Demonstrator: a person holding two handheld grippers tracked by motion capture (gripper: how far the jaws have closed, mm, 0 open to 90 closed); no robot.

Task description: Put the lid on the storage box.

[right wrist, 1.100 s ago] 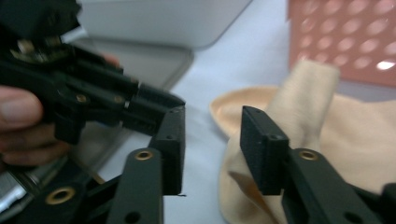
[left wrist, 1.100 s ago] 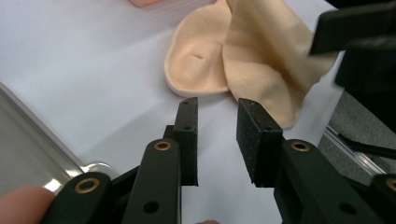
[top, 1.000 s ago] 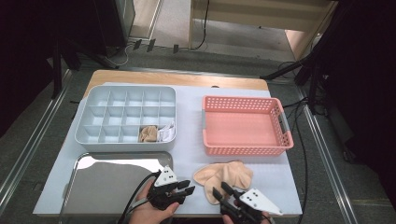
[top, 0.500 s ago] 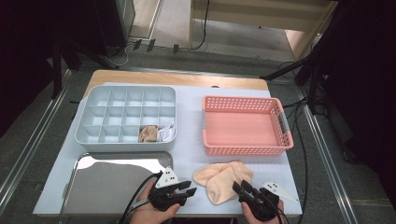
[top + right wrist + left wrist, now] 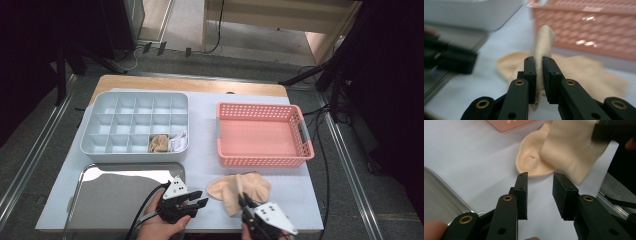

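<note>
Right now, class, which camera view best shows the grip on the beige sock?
The right gripper view: the right tool pinches a fold of the beige sock up close. The high view shows the sock's outline; the left gripper view shows its lifted end, blurred.

Bare white mat (image 5: 202, 145) is left between compartment box (image 5: 135, 127) at ten o'clock and pink basket (image 5: 262, 134) at two; steel tray (image 5: 120, 195) blocks eight o'clock.

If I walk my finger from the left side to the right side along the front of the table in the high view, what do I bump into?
Shiny metal tray → left gripper, jaws open with nothing between them → beige sock → right gripper, jaws just closed on the sock.
</note>
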